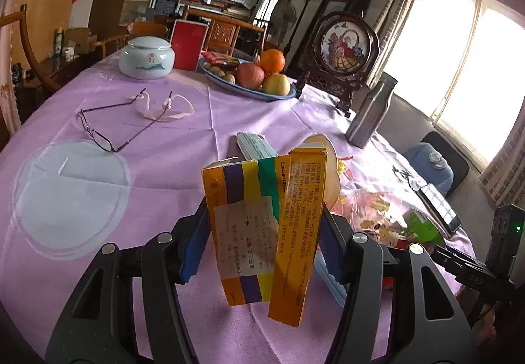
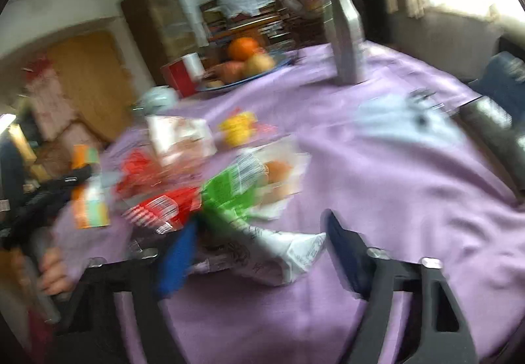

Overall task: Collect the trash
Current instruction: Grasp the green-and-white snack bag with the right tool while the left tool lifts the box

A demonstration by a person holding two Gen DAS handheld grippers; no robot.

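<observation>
My left gripper (image 1: 262, 242) is shut on an orange medicine box (image 1: 262, 226) with purple, yellow and green stripes, held upright above the purple tablecloth (image 1: 131, 141). The box also shows blurred at the left of the right wrist view (image 2: 88, 196). My right gripper (image 2: 259, 252) is open; a green and white wrapper (image 2: 262, 232) lies between its jaws on the table. Red wrappers (image 2: 157, 200), a white packet (image 2: 180, 137) and a yellow scrap (image 2: 238, 128) lie beyond it. The right wrist view is motion-blurred.
Glasses (image 1: 108, 124), a white jar (image 1: 146, 58), a fruit plate (image 1: 249, 75), a metal bottle (image 1: 370, 111), a decorative plate stand (image 1: 344, 49) and a phone (image 1: 439, 206) are on the table. A blue chair (image 1: 433, 167) stands at right.
</observation>
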